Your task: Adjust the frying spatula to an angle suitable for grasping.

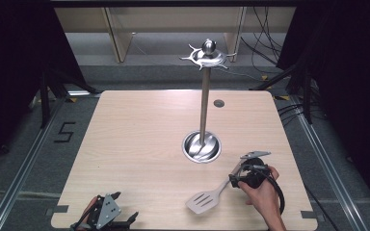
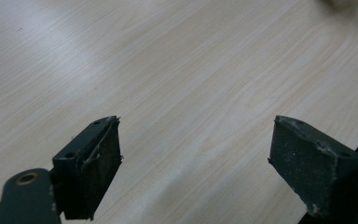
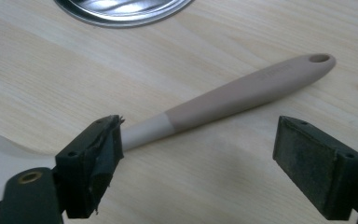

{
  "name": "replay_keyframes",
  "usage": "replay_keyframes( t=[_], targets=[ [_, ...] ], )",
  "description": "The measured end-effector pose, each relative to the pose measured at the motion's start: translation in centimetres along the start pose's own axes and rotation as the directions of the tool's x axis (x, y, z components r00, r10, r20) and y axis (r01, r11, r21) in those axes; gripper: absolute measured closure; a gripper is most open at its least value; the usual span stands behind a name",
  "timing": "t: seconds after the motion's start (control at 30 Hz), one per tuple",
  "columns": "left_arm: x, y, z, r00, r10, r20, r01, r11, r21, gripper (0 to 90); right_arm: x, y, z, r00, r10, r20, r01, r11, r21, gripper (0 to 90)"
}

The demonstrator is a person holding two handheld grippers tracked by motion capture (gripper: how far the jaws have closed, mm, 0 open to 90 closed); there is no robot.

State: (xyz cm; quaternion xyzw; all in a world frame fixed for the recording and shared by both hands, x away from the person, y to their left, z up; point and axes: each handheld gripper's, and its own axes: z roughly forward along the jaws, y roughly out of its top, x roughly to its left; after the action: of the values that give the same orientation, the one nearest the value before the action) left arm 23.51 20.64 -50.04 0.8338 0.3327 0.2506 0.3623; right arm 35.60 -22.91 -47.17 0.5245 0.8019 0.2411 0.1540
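Note:
A slotted spatula [image 1: 204, 200] lies on the wooden table [image 1: 139, 134] at the front right, its beige handle [image 3: 242, 91] pointing away from its head. My right gripper [image 1: 238, 173] hovers low over that handle; in the right gripper view it [image 3: 198, 158] stands open, jaws either side of the handle and not touching it. A metal utensil stand [image 1: 203, 96] rises from a round base [image 1: 201, 147], topped by a ring of hooks [image 1: 207, 57]. My left gripper [image 1: 126, 205] sits at the front left edge, open [image 2: 196, 163] over bare wood.
The stand's shiny base [image 3: 121, 7] is just beyond the spatula in the right gripper view. A small grey cap [image 1: 218, 103] is set in the table behind the stand. Cables and shelf legs lie on the floor beyond the far edge.

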Motion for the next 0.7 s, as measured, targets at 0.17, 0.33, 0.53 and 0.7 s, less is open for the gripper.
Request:
replay_keyframes(
  t=[0.17, 0.33, 0.53, 0.7],
  targets=[
    [0.0, 0.1, -0.1, 0.9997, 0.006, 0.022, -0.007, 0.9998, 0.018, 15.6, 0.6, 0.2, 0.9, 0.9998, -0.012, -0.015, 0.013, 0.999, 0.032, 17.1],
    [-0.1, 0.1, 0.0, 0.9997, -0.024, 0.005, 0.024, 0.9994, -0.027, 15.7, 0.8, 0.4, 1.5, 0.9996, -0.006, -0.027, 0.007, 0.999, 0.034, 19.8],
    [-0.1, 0.1, 0.0, 0.9998, -0.018, 0.004, 0.018, 0.9995, -0.026, 15.8, 1.0, 0.7, 2.0, 0.9995, 0.016, -0.029, -0.014, 0.999, 0.052, 19.9],
    [-0.1, 0.1, 0.0, 1.0000, -0.008, 0.004, 0.008, 0.9997, -0.021, 15.8, 1.2, 0.8, 2.6, 0.9999, 0.014, 0.002, -0.014, 0.998, 0.062, 17.9]
  ],
)
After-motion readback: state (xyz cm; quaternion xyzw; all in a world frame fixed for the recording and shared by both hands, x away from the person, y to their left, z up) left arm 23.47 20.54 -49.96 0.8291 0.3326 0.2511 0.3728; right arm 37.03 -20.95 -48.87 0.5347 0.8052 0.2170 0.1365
